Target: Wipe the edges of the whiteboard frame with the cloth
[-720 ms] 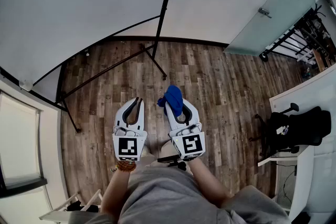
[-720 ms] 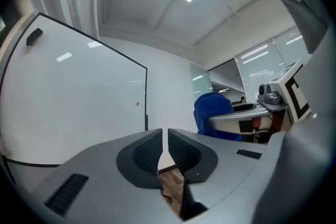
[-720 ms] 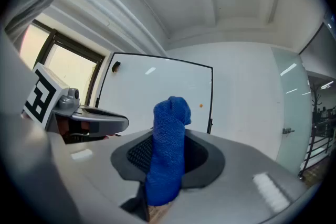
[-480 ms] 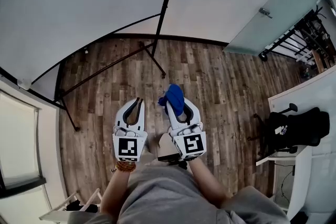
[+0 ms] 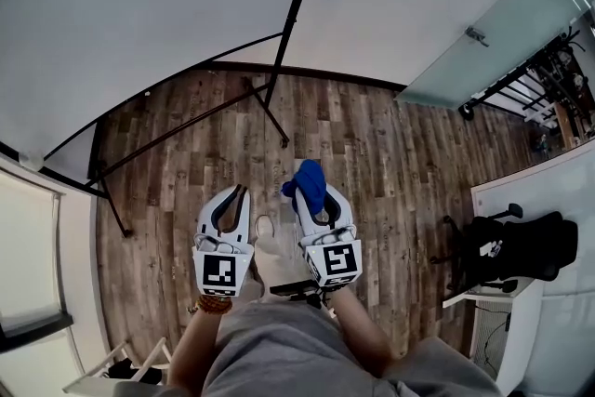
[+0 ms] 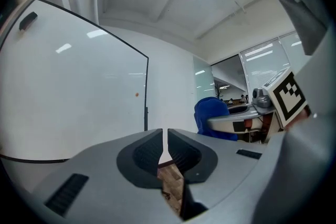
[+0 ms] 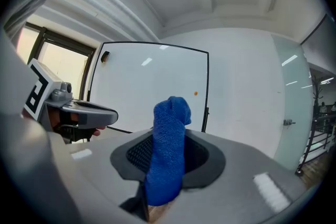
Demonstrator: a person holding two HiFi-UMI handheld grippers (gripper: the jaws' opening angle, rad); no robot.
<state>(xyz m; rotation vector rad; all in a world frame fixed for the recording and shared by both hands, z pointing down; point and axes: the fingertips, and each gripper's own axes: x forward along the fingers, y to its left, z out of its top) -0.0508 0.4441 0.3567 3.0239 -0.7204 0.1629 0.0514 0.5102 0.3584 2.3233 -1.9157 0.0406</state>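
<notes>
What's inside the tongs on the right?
A blue cloth, bunched up and pinched by the right tongs, its top end poking out past the tips. The stretch squeezed deep inside is covered, so its full shape can't be seen.

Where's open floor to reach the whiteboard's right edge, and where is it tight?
Bare wood floor lies between the whiteboard frame's right post and the glass door, ahead of the right claw holding the cloth. Crowded: the stand's legs sprawl under the board at left; a chair with a black bag sits at right.
</notes>
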